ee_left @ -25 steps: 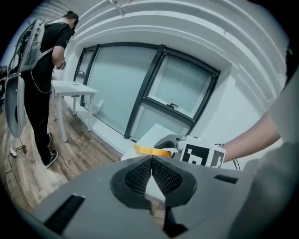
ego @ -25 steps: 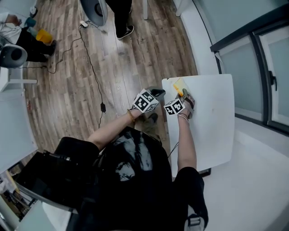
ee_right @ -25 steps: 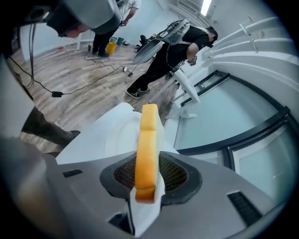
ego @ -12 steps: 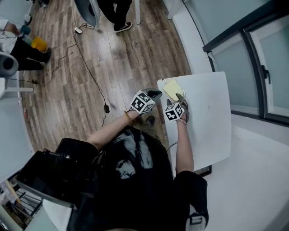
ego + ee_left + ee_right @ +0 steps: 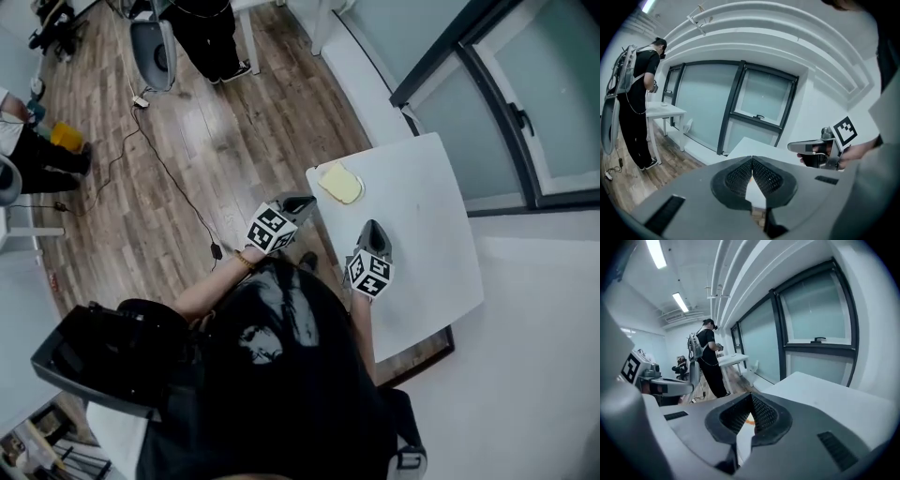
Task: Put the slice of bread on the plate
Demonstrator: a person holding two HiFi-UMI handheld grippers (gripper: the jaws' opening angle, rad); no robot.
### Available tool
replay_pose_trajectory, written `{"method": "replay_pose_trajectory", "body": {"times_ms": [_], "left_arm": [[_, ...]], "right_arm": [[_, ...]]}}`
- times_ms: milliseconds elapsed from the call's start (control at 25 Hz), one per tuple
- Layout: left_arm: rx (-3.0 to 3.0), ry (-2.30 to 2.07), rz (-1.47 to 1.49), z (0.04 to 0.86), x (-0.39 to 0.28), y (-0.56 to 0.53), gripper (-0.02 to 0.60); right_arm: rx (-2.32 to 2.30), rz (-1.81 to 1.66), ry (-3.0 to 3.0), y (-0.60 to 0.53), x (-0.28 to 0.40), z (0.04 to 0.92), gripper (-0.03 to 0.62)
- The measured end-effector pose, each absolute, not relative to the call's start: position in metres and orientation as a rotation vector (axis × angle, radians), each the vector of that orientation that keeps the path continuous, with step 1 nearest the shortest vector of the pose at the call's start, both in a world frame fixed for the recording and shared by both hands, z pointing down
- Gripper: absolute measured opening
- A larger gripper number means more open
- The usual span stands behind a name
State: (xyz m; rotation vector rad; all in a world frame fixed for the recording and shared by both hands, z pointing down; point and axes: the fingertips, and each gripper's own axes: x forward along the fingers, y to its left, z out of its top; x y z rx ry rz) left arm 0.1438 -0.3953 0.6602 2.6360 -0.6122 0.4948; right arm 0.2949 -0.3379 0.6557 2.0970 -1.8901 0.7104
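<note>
White square desk [image 5: 422, 220] stands on wood floor [image 5: 187, 169]. A plate [image 5: 325, 174] sits at its upper-left corner in head view, w/ bread slice [image 5: 343, 187] lying on it.

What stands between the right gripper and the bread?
Nothing visible. Only table surface lies between the right gripper and the bread, which sits near the table's far corner. The gripper is shut and holds nothing.
</note>
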Motion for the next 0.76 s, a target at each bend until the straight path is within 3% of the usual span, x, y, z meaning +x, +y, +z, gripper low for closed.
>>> {"method": "replay_pose_trajectory", "body": {"times_ms": [760], "left_arm": [[2.683, -0.609, 0.475, 0.647, 0.158, -0.374, 0.006]], "right_arm": [[2.054, 0.67, -1.963, -0.312, 0.288, 0.644, 0.006]]}}
